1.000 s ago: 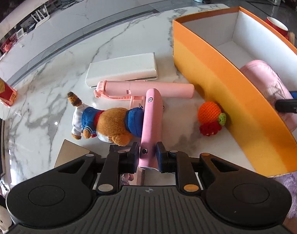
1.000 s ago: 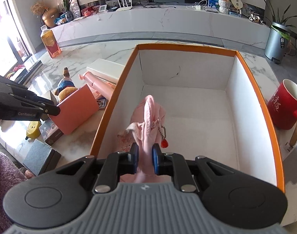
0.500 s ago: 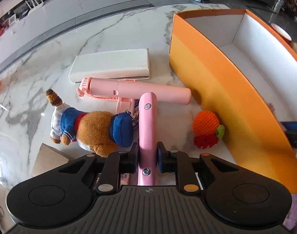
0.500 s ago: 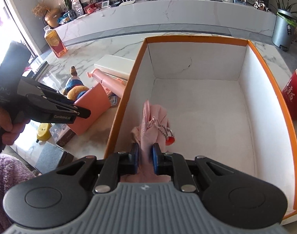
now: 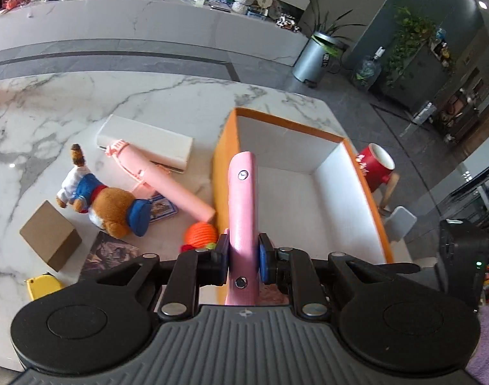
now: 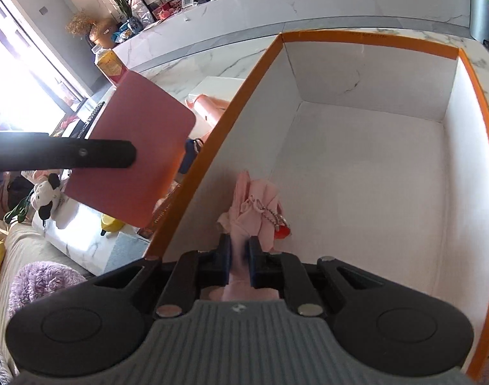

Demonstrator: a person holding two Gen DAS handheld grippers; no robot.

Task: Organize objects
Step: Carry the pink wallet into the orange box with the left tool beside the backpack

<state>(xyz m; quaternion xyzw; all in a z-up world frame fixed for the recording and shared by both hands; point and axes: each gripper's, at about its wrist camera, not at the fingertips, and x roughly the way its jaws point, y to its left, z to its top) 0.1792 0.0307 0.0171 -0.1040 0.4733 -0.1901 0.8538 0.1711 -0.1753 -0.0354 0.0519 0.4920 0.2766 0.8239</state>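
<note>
My left gripper [image 5: 243, 258] is shut on a flat pink case [image 5: 242, 205], held edge-on in the air over the left wall of the orange box [image 5: 221, 160]. In the right wrist view the same case [image 6: 138, 157] shows as a pink slab left of the box wall [image 6: 212, 147], with a left finger [image 6: 84, 155] across it. My right gripper [image 6: 238, 261] is shut on a pink cloth pouch [image 6: 251, 205] with a bead chain and red charm, low inside the box near its front left corner.
On the marble table [image 5: 36, 112] left of the box lie a white box [image 5: 148, 141], a pink tube [image 5: 167, 179], a teddy bear [image 5: 103, 202], an orange knitted ball [image 5: 201, 232], a cardboard cube [image 5: 48, 235] and a yellow tape measure [image 5: 42, 287]. A red mug [image 5: 374, 166] stands right of the box.
My left gripper has lifted the pink case off the table and swung it right, up to the box's left wall. My right gripper holds the pouch a little lower in the box.
</note>
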